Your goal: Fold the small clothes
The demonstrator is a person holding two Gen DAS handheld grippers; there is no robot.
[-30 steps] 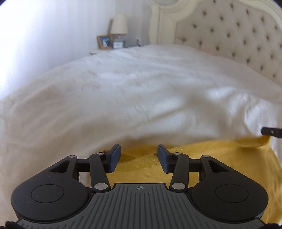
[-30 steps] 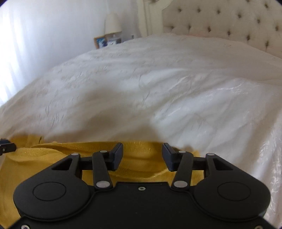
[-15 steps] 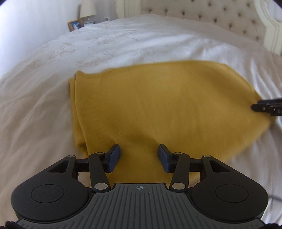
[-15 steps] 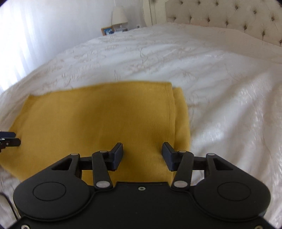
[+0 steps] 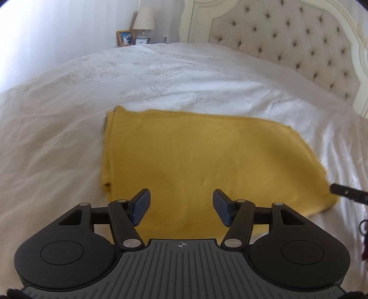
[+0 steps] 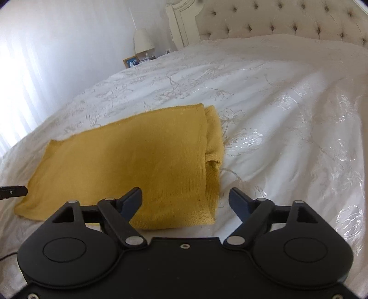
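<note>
Both tools hang over the near edge of the folded mustard-yellow knit garment [image 5: 207, 156]. The left gripper [image 5: 181, 207] is spreading its jaws, nothing pinched between them; the right gripper [image 6: 185, 202] is opening wider too, over the garment's right edge. The garment lies flat on the white embroidered bedspread [image 6: 287, 115], a tufted headboard [image 5: 299, 46] beyond.

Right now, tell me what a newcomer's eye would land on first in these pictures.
The mustard-yellow garment stands out first, lying folded flat on the white embroidered bedspread. Next come the left gripper and the right gripper over its near edge, jaws opening with nothing pinched between them. Behind, a tufted cream headboard and a small lamp close the scene.
</note>
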